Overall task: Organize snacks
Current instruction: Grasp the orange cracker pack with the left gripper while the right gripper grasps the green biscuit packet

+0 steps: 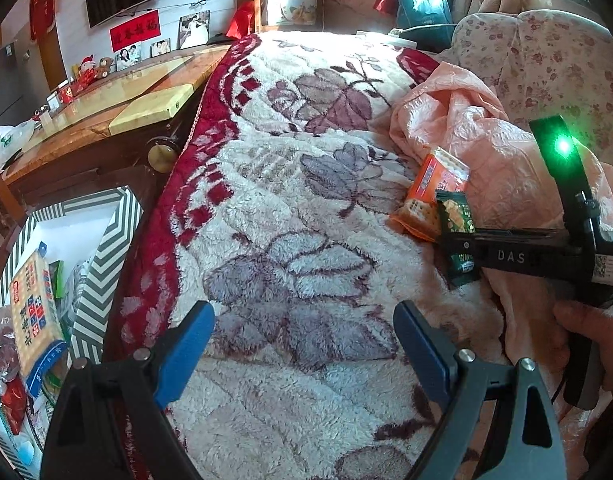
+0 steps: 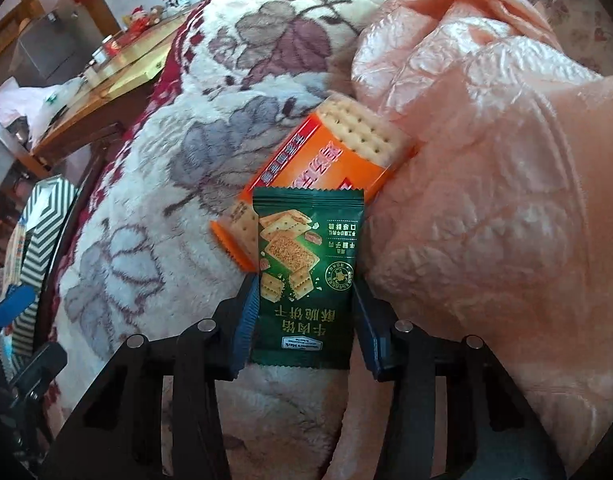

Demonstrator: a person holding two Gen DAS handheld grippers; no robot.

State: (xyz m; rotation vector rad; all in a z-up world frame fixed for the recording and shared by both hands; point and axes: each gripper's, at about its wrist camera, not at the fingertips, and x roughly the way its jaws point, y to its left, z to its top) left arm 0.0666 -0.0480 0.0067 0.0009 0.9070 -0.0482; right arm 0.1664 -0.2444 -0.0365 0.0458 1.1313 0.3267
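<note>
Just behind green snack packet [image 2: 306, 276], orange cracker pack [image 2: 326, 160] against pink quilt [image 2: 486, 160].

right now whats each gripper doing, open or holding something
left gripper: open, holding nothing.
right gripper: fingers closed on the green cracker packet.

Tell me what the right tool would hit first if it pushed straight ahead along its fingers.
The right tool already has the green cracker packet between its fingers. Going straight on, that packet would meet the orange cracker pack lying just beyond it, probably before the pink quilt, though depth is unclear.
</note>
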